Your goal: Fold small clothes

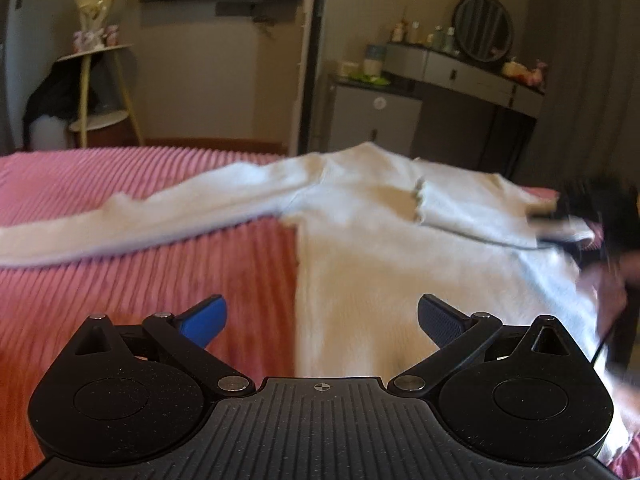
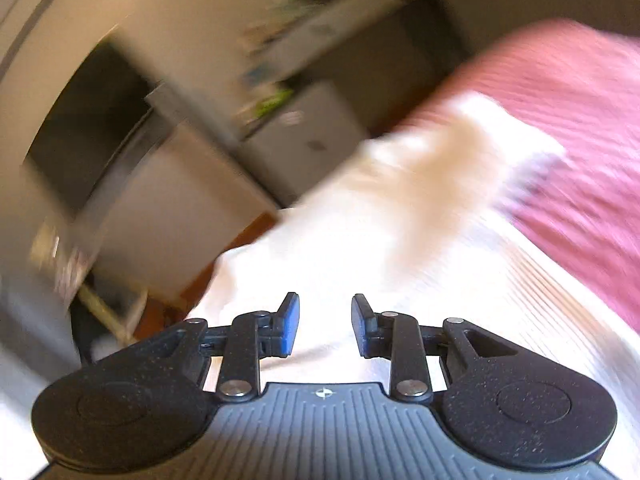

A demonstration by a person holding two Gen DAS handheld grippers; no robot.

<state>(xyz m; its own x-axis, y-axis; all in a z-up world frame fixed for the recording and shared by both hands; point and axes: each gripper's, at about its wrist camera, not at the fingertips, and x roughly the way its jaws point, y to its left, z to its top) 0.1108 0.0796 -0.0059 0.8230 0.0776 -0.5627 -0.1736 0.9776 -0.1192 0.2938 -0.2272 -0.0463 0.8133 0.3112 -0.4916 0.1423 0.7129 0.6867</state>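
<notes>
A white knitted sweater (image 1: 360,248) lies flat on the pink ribbed bedspread (image 1: 140,280). Its left sleeve (image 1: 132,220) stretches out to the left. Its right sleeve (image 1: 472,208) lies folded across the chest. My left gripper (image 1: 320,316) is open and empty, hovering above the sweater's lower body. My right gripper (image 2: 325,324) is open with nothing between its jaws, close above the sweater (image 2: 380,240); that view is motion-blurred. The right gripper also shows as a dark blur in the left wrist view (image 1: 592,216), at the folded sleeve's cuff.
The bed's far edge (image 1: 160,150) runs behind the sweater. Beyond it stand a dark dresser (image 1: 460,100) with a round mirror, a small grey fridge (image 1: 372,120), a tall white panel (image 1: 308,68) and a yellow side table (image 1: 100,92).
</notes>
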